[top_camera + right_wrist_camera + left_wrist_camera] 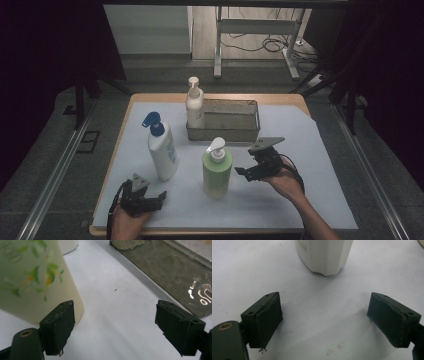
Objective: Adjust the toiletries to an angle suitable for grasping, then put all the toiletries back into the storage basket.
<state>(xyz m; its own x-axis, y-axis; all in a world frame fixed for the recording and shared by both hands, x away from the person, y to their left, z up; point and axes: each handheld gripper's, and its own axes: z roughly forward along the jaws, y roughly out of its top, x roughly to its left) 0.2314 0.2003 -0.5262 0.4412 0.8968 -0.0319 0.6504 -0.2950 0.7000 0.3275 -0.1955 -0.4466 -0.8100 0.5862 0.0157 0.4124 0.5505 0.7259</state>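
Bottles stand upright on the white-covered table (300, 200), so their pump heads are free and each body can be taken from the side. The green bottle (217, 170) stands in the middle of the table, in front of the metal basket (247, 131). The white bottle with the blue pump (161, 147) stands to its left, and a third white bottle (194, 107) stands at the left end of the basket; I cannot tell if it is inside.

The right claw (248, 173) is just beside the green bottle, on its right side, turned toward it. In the right gripper view its jaws stand wide apart with nothing between them. One jaw is close to the bottle wall, maybe touching; I judge it prepares to take this bottle.

The left claw (161, 199) rests low near the front edge, also wide open and empty, with the blue-pump bottle just ahead of it.
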